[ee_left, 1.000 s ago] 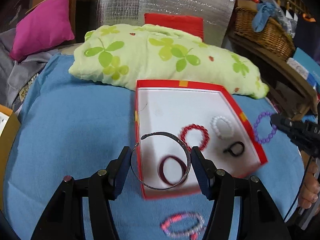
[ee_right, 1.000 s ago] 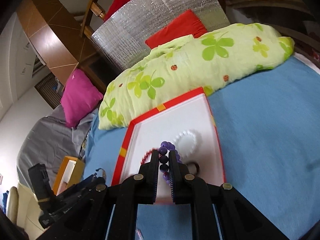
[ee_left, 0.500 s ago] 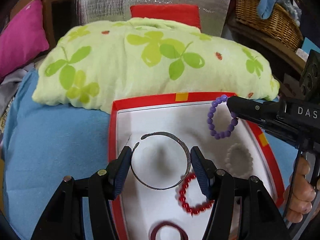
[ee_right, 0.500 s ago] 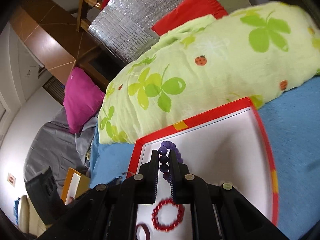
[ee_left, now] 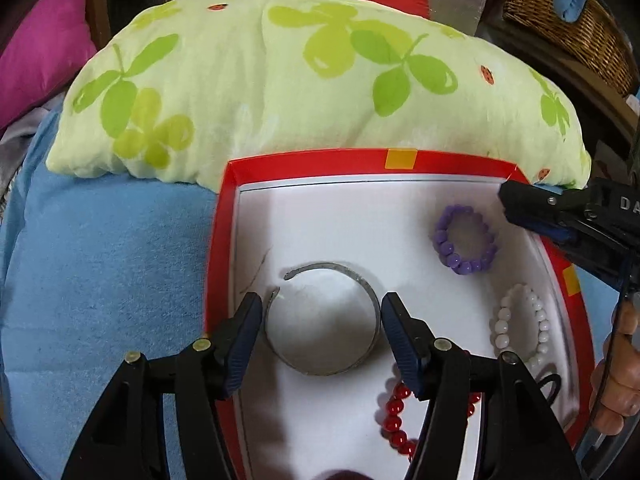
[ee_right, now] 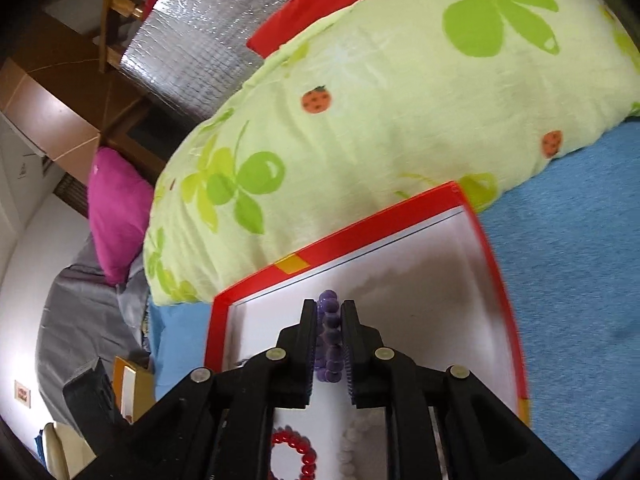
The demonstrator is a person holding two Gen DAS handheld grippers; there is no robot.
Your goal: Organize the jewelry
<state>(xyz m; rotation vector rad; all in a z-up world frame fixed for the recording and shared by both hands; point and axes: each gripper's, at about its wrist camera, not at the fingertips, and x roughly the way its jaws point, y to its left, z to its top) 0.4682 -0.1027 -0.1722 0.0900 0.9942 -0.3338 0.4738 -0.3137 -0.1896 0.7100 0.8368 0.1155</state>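
Jewelry fills the red-rimmed box [ee_left: 224, 248] in the left wrist view, its white floor showing between the pieces. The left gripper [ee_left: 322, 322] hangs over the near part of the box with its jaws set wide on either side of an open silver bangle [ee_left: 374, 300], and each pad presses on the bangle's rim. A purple bead bracelet [ee_left: 464, 246] lies flat on the floor in the far right corner, clear of the right gripper [ee_left: 510, 208], whose black tip hangs just above and beside it. A white bead bracelet [ee_left: 520, 326] lies along the right wall, a red bead bracelet [ee_left: 394, 420] sits near the front, partly hidden behind the left gripper's finger, and a small black ring [ee_left: 550, 384] peeks out at the right. The box rests on a blue blanket [ee_left: 100, 280] against a green leaf-print pillow [ee_left: 280, 80].

From the right wrist view, the right gripper [ee_right: 329, 344] points down into the box [ee_right: 500, 280]. Its jaws are opening, and the purple bead bracelet [ee_right: 330, 340] shows in the gap between them; the pads stand just off the beads. Red [ee_right: 300, 460] and white [ee_right: 348, 456] beads lie below on the floor.
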